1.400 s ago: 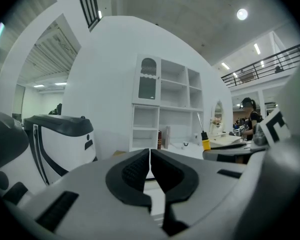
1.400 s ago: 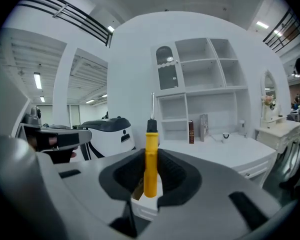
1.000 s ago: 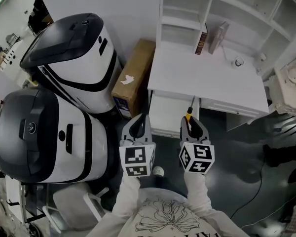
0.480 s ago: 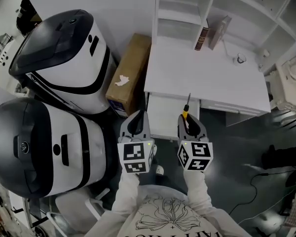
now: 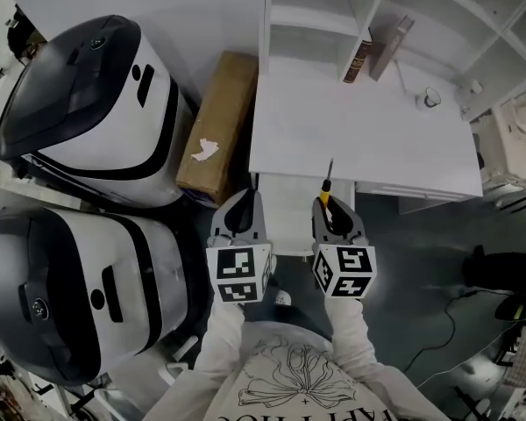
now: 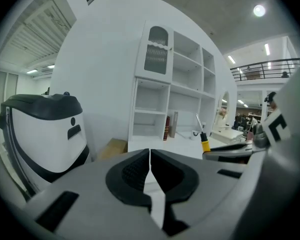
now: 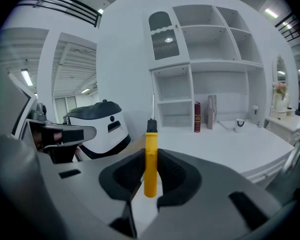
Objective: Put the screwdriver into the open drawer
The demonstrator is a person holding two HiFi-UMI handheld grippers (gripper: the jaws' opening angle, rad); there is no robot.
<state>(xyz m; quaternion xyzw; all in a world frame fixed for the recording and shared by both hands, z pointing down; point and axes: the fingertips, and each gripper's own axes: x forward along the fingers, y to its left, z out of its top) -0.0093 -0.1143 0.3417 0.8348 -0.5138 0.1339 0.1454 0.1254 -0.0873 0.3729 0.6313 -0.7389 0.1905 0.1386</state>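
My right gripper point(image 5: 333, 215) is shut on a screwdriver point(image 5: 326, 191) with a yellow handle. Its thin metal shaft points away from me, toward the white desk point(image 5: 377, 143). In the right gripper view the yellow handle point(image 7: 150, 161) stands upright between the pads of the right gripper point(image 7: 150, 171). The open drawer point(image 5: 289, 209) juts out under the desk's front edge, between and just beyond both grippers. My left gripper point(image 5: 241, 220) hovers at the drawer's left side. In the left gripper view the left gripper point(image 6: 150, 154) is shut on nothing, with the screwdriver point(image 6: 205, 144) at its right.
Two big white-and-black machines point(image 5: 79, 103) point(image 5: 70, 296) fill the left side. A cardboard box point(image 5: 215, 125) leans between them and the desk. Books point(image 5: 359, 58) and a small cup point(image 5: 431, 99) stand at the desk's back, under white shelves point(image 5: 307, 16). A small white ball point(image 5: 282, 299) lies on the dark floor.
The head view has shifted, so the machines and box slid down and left in the picture. Both grippers stay at the drawer front, the right one still holding the screwdriver.
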